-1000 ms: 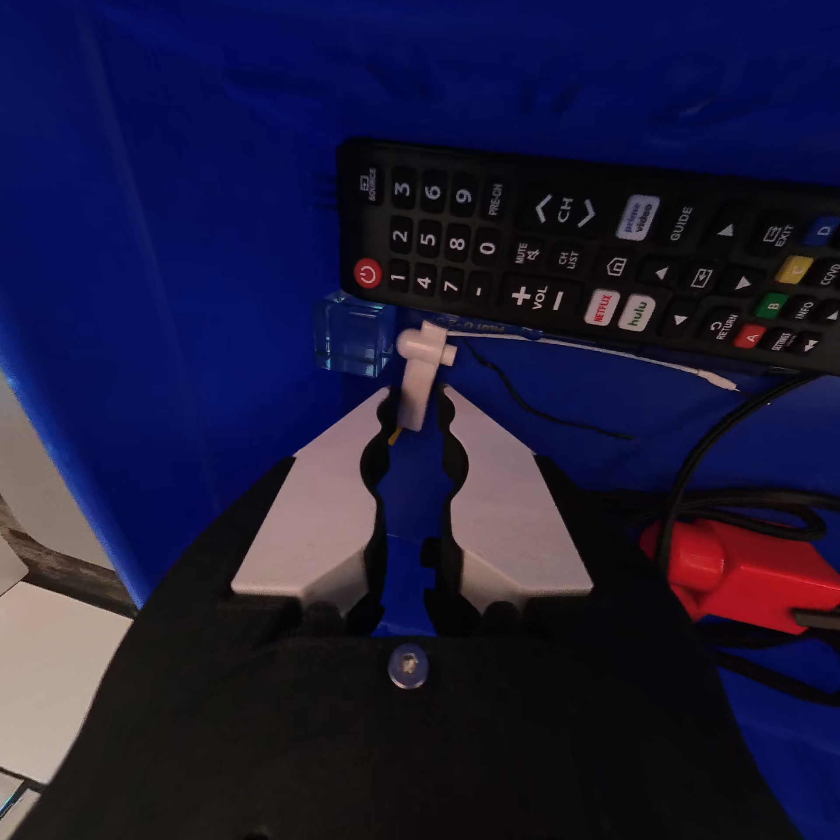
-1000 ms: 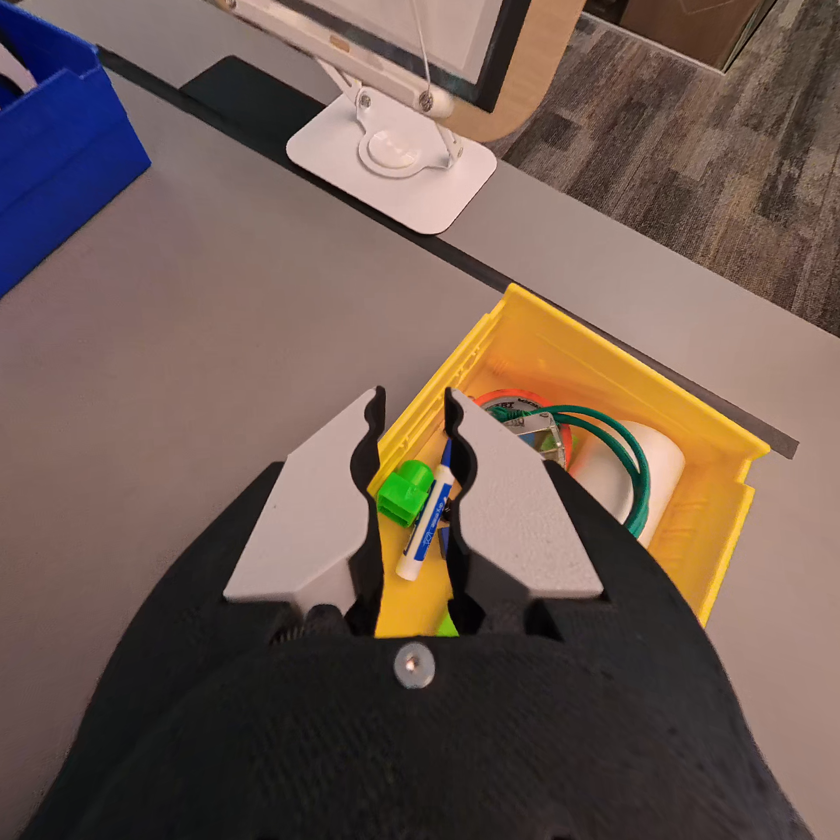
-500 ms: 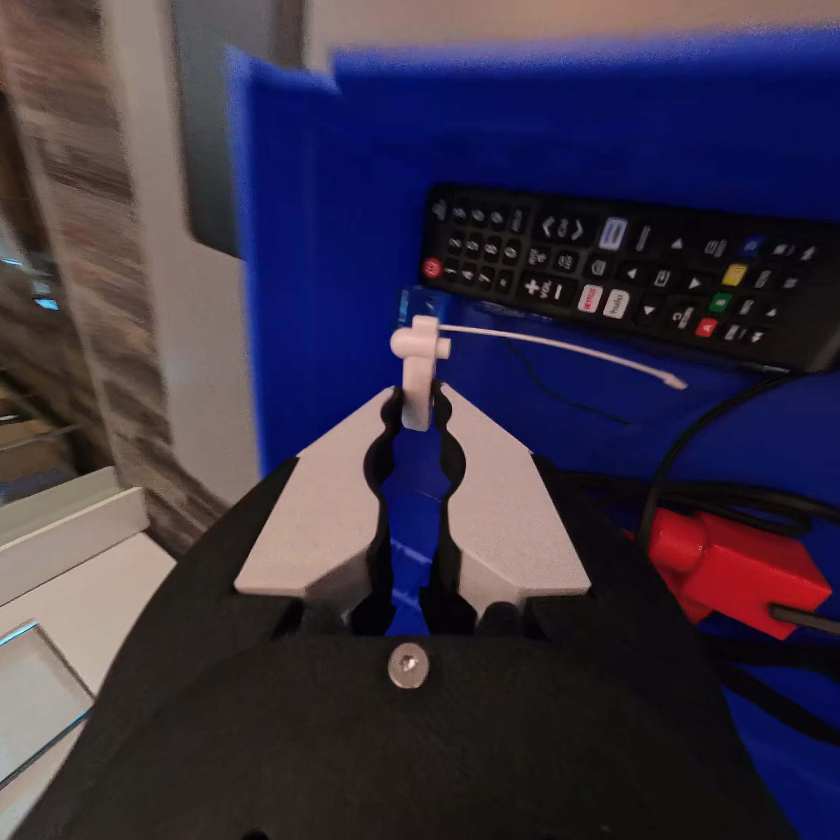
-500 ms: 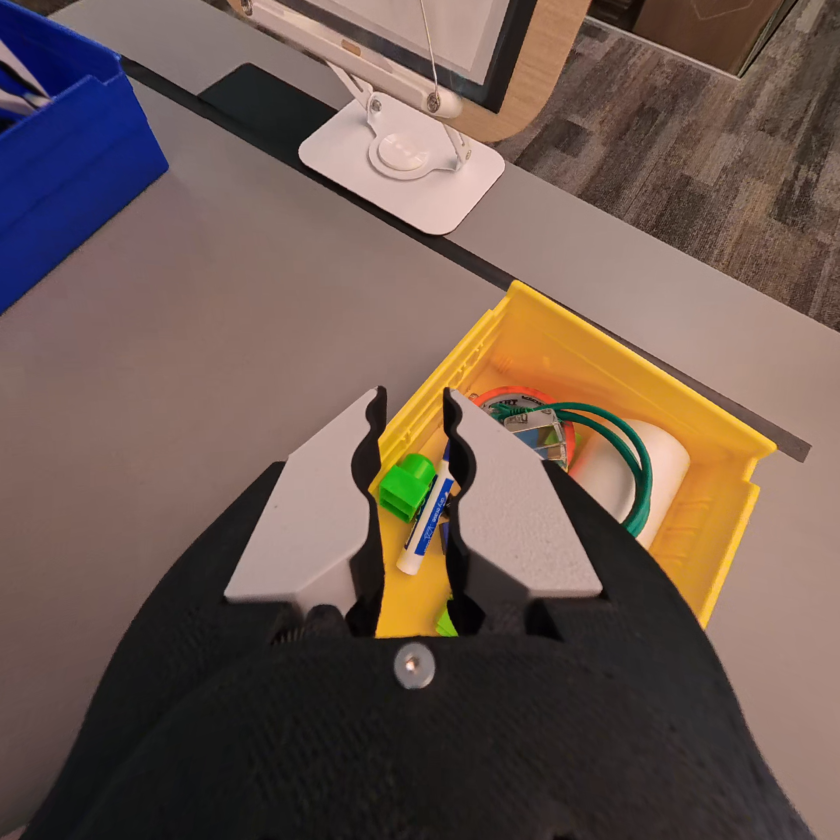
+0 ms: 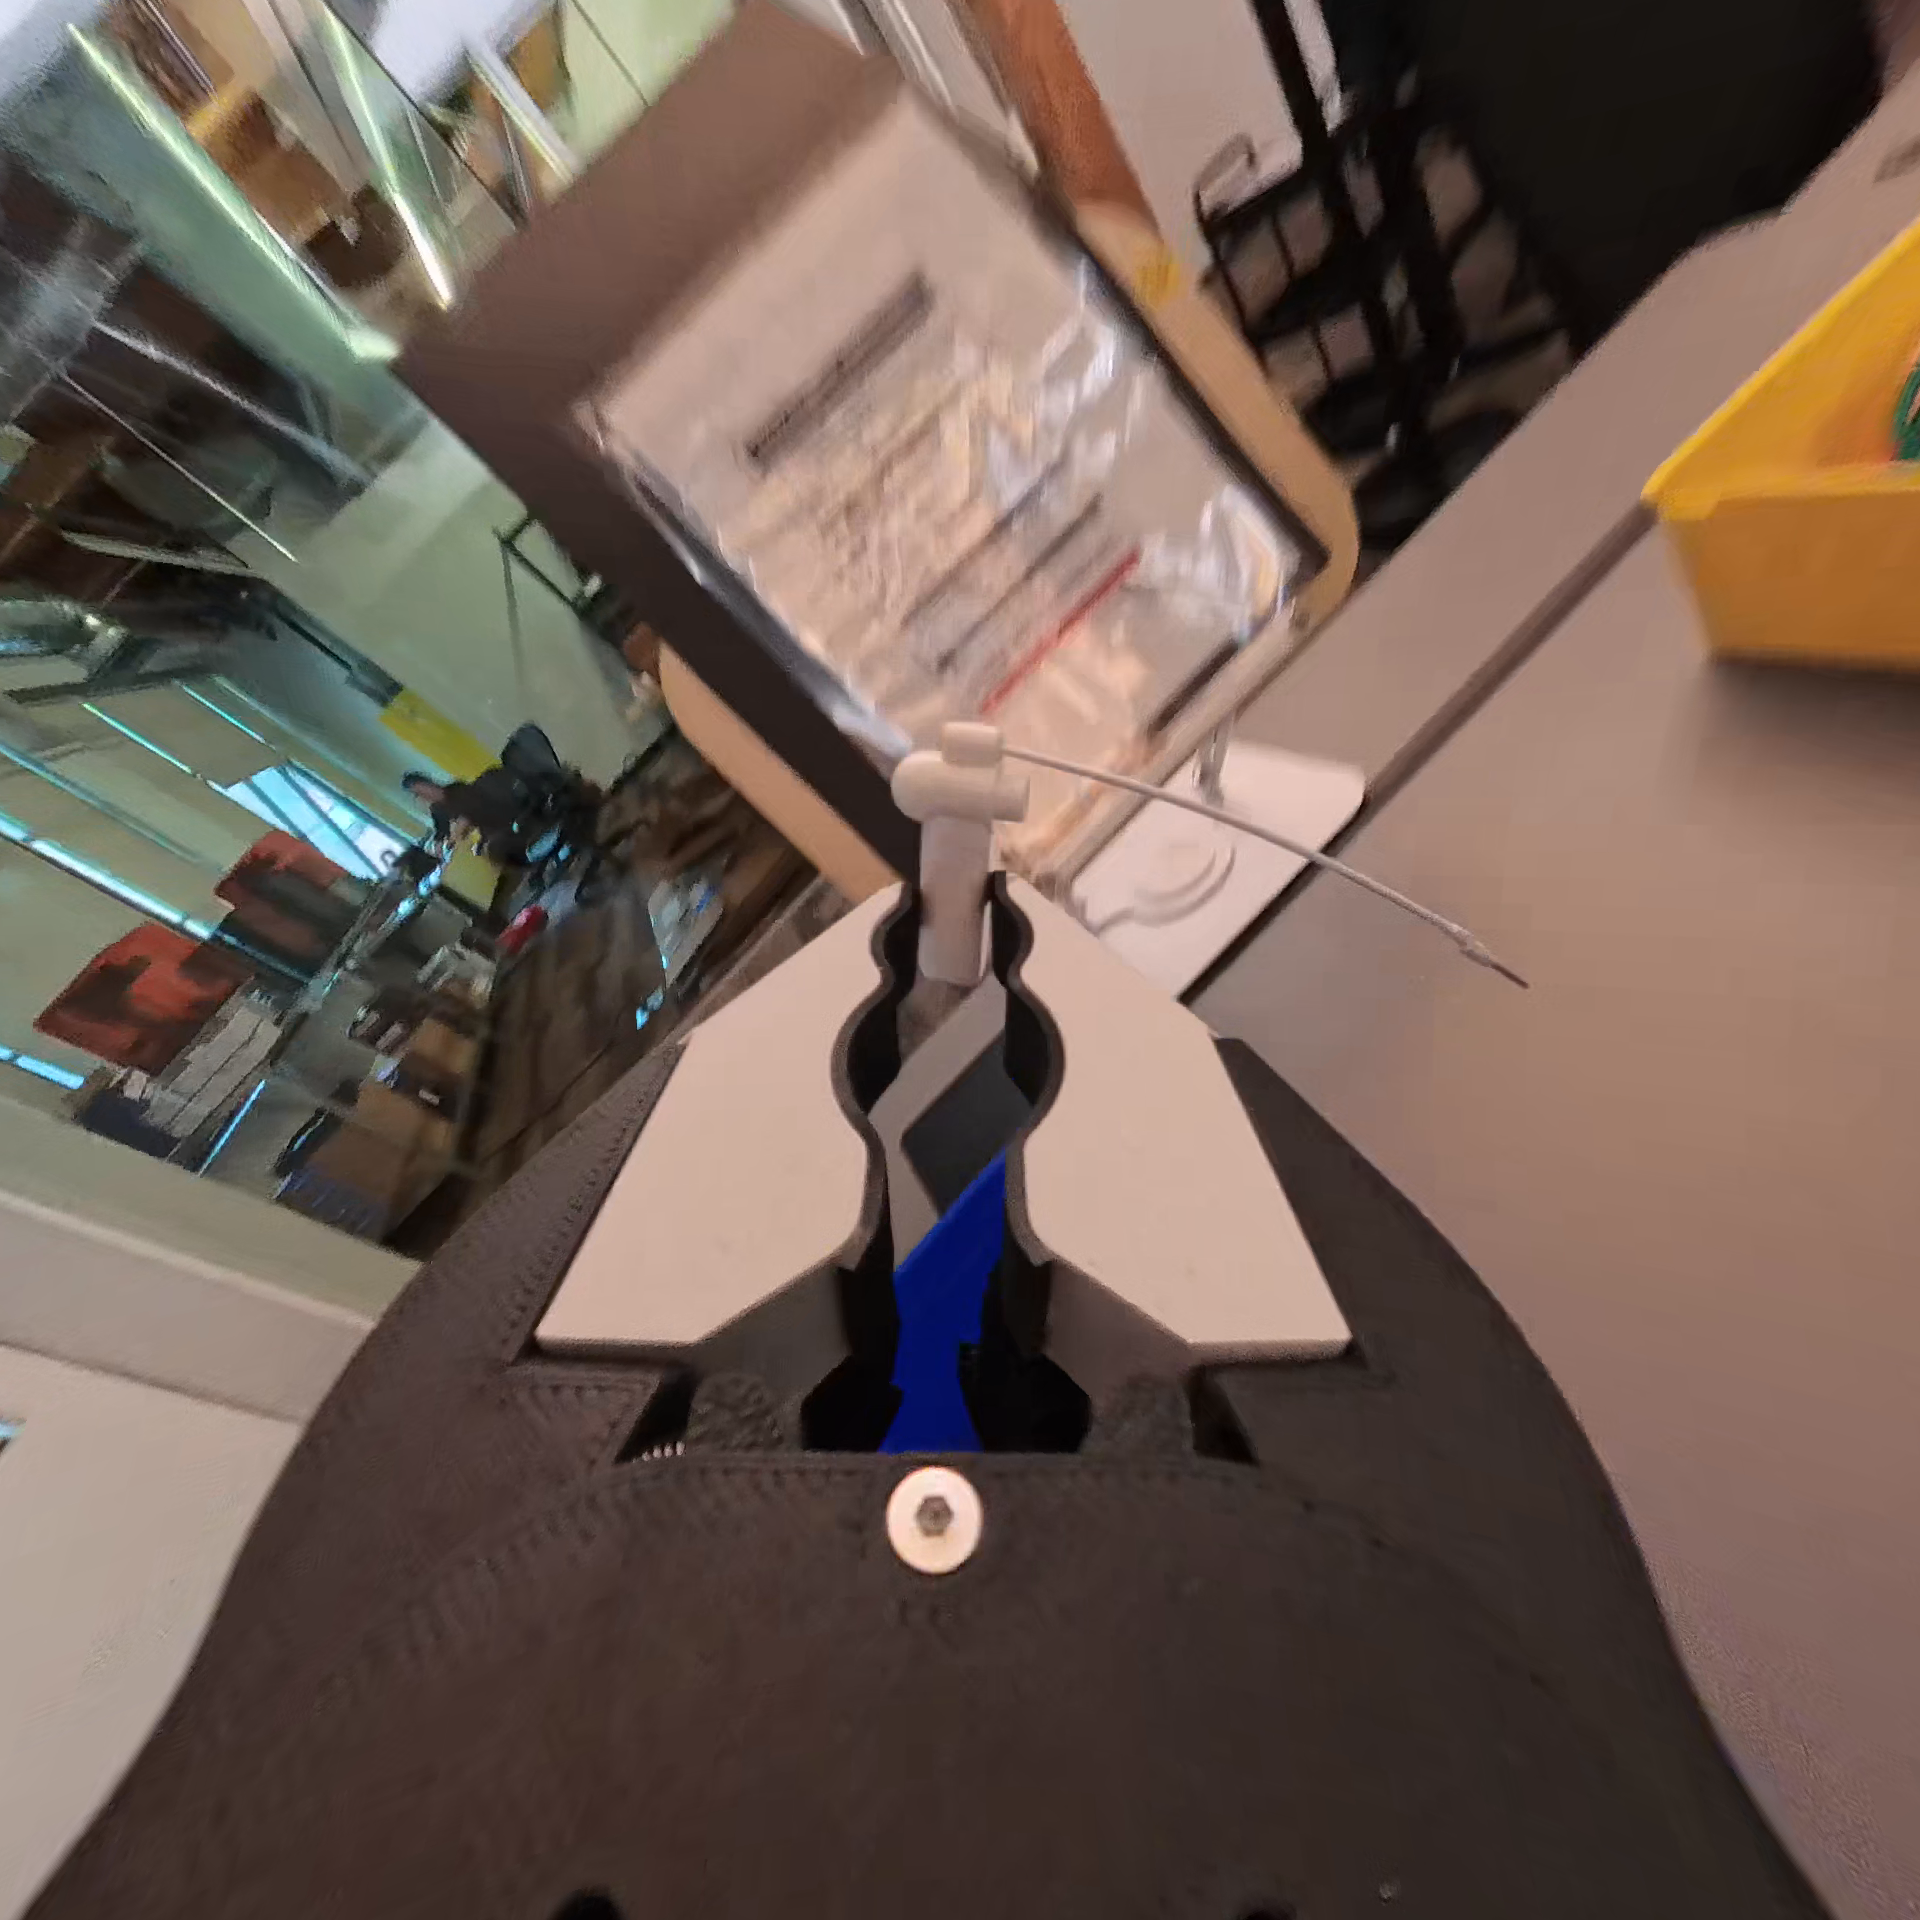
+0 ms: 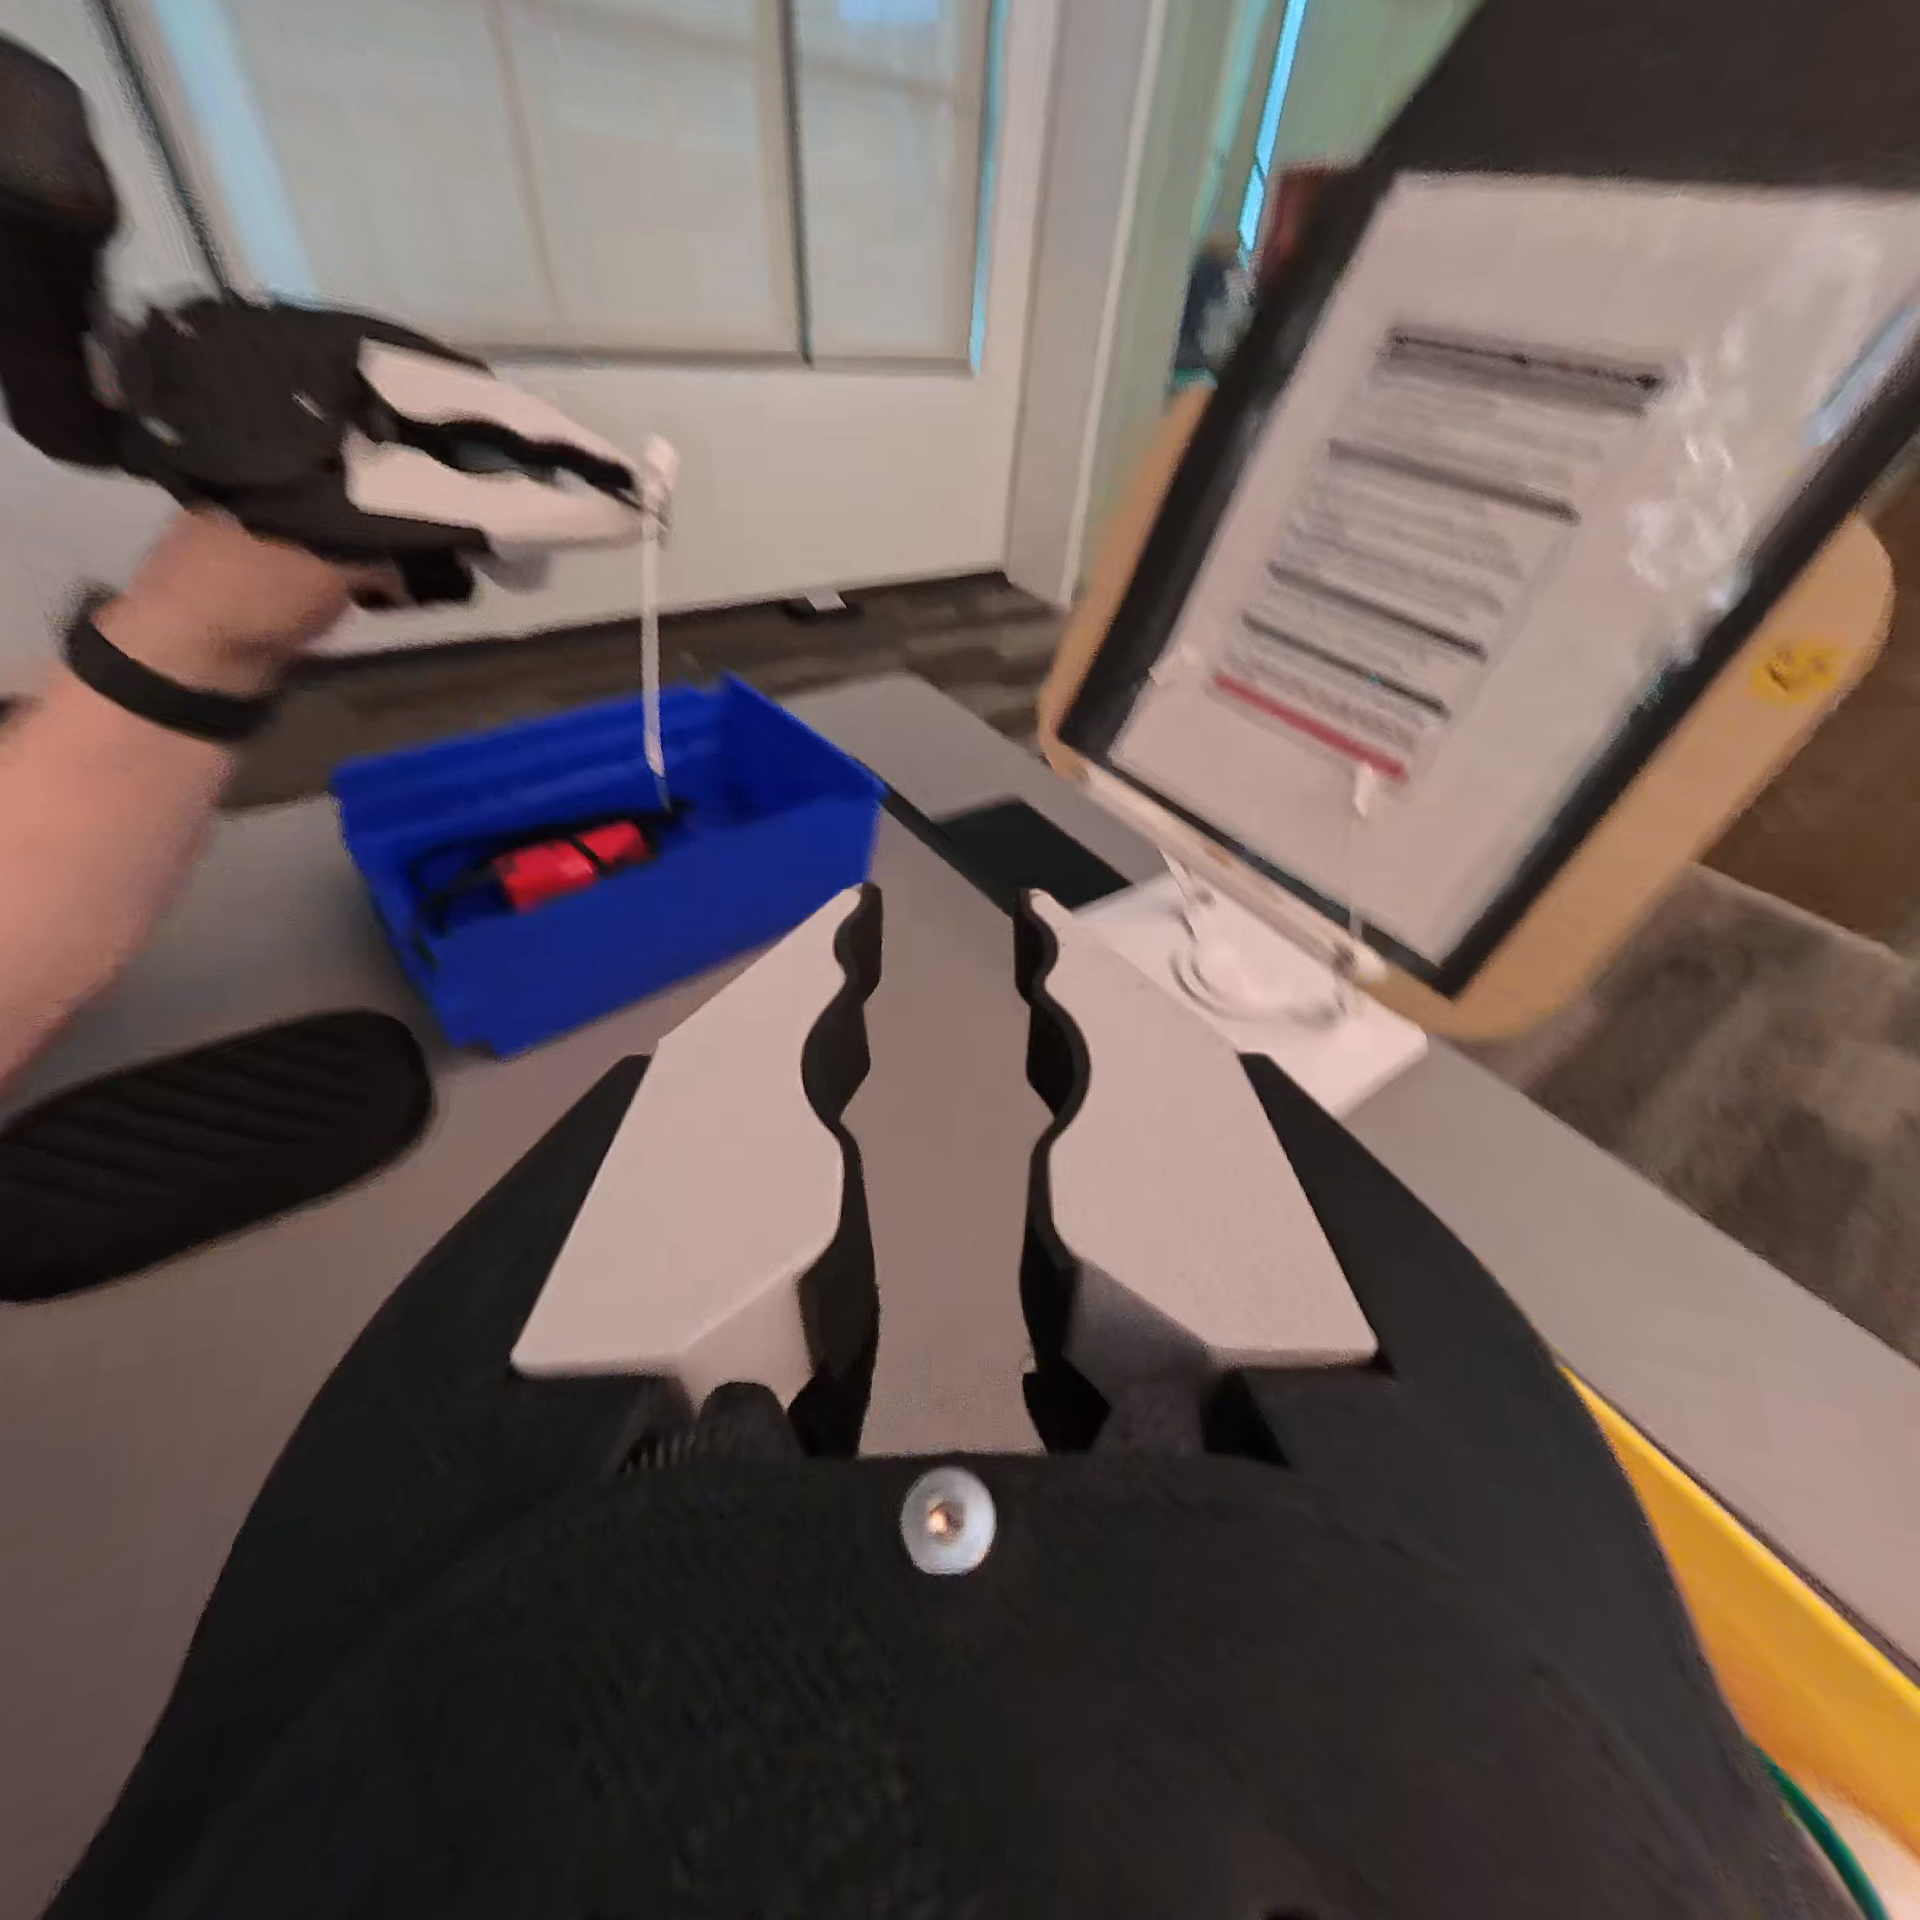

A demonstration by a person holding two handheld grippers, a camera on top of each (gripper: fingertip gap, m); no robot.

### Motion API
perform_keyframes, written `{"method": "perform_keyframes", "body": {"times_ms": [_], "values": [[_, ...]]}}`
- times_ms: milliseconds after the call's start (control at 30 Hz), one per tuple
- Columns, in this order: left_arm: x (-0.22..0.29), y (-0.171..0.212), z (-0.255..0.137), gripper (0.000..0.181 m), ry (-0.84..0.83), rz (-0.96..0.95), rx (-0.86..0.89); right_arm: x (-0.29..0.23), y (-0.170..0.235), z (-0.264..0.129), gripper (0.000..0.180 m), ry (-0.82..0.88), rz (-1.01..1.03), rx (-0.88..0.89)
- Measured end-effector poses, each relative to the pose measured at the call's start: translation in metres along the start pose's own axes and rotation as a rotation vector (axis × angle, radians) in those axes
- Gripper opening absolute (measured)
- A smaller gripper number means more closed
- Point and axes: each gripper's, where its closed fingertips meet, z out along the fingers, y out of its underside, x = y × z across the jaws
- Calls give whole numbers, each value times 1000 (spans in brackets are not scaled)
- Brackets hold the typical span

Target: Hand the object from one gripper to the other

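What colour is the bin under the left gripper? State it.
Blue bin, clearest in the right wrist view.

A grey table (image 6: 187,1382) carries everything. Taking the blue bin (image 6: 623,914) as landmark: it sits on the tabletop toward the far left edge. Just right of it a dark flat mat (image 6: 1023,852) lies on the surface, and beyond that mat stands the white base (image 6: 1299,1023) of a framed sign stand (image 6: 1455,582). Nearer than the bin, to its left, rests a black ribbed oval pad (image 6: 197,1132). Well to the right, a yellow bin (image 5: 1808,520) sits on the same tabletop.
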Motion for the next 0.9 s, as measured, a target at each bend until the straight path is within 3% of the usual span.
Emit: {"method": "perform_keyframes", "body": {"times_ms": [133, 233, 433, 667, 900], "values": [[21, -59, -7, 12, -6, -34, 166, -46, -45, 3, 25, -165, 30, 209], [27, -80, -18, 11, -43, -99, 250, -80, -59, 2, 25, -292, 22, 257], [18, -70, -29, 11, -69, -189, 253, -97, -33, 29, 26, -348, 9, 107], [19, -55, -31, 11, -74, -154, 195, -129, -7, 79, 26, -471, 109, 10], [24, -56, -32, 12, -67, -131, 187, -139, 17, 106, 22, -455, 115, -89]]}}
